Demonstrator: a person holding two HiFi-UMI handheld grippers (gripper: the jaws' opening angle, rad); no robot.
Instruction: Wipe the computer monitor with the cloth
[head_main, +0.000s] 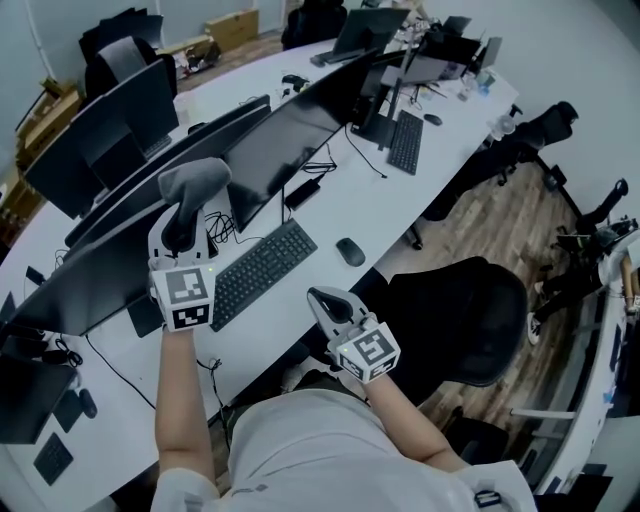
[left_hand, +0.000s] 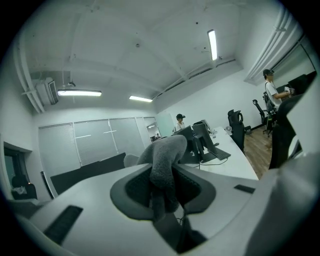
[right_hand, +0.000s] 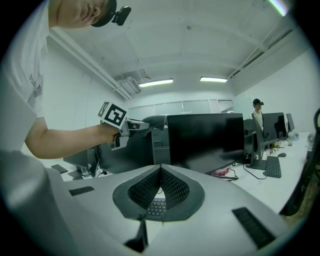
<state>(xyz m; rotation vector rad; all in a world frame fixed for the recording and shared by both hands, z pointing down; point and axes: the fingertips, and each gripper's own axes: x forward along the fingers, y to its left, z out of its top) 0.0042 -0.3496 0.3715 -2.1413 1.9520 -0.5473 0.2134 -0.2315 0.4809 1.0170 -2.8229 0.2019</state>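
Cloth (head_main: 196, 179) between left tool's (head_main: 183, 225) jaws, near the monitor (head_main: 290, 130)

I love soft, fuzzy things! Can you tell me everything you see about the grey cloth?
The cloth is plain grey and looks soft and fuzzy, like fleece. It is bunched up, not spread flat. The left gripper pinches its lower part between the jaws, and nothing else holds it. The upper part bulges out above the jaws and flops over to one side. It is held up in the air above the desk, close to the top edge of a dark monitor. I cannot tell whether it touches the screen.
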